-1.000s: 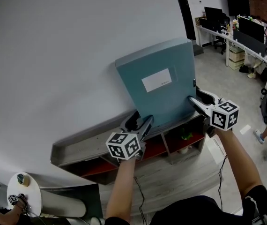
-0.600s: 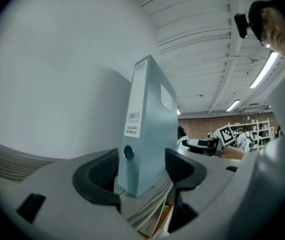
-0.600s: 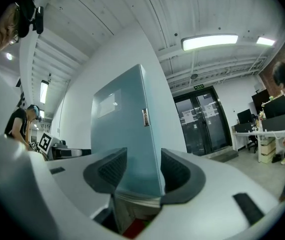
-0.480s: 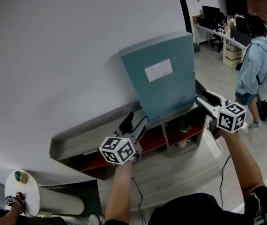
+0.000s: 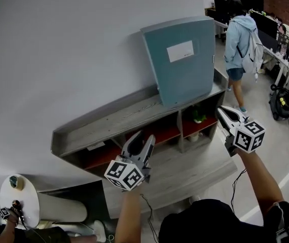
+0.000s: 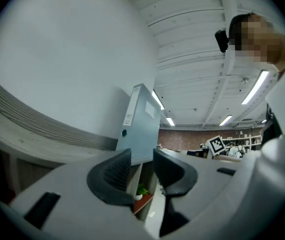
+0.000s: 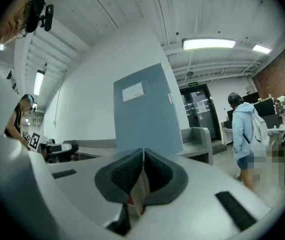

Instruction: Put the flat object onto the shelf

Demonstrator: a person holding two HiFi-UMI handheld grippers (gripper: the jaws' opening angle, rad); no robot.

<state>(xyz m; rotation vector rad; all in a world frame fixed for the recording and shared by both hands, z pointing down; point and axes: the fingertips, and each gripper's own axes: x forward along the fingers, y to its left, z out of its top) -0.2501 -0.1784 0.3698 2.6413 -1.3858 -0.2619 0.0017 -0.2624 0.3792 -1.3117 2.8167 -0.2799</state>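
The blue folder [image 5: 182, 59] stands on the shelf [image 5: 119, 121], upper centre; the left gripper [image 5: 141, 138], jaws just closing, is narrow and empty; the right gripper [image 5: 225, 112] is clamped together

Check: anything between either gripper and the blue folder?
Nothing visible. The blue folder stands on the shelf top; the left gripper, whose jaws have just been closing on nothing, and the right gripper, shut and empty, hang clear of it.

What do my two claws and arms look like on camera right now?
Both the left claw and right claw have pale grey bodies with dark ribbed pads. Each carries a white cube of black square markers. Thin black cables trail below. Forearms are bare; the top is dark.
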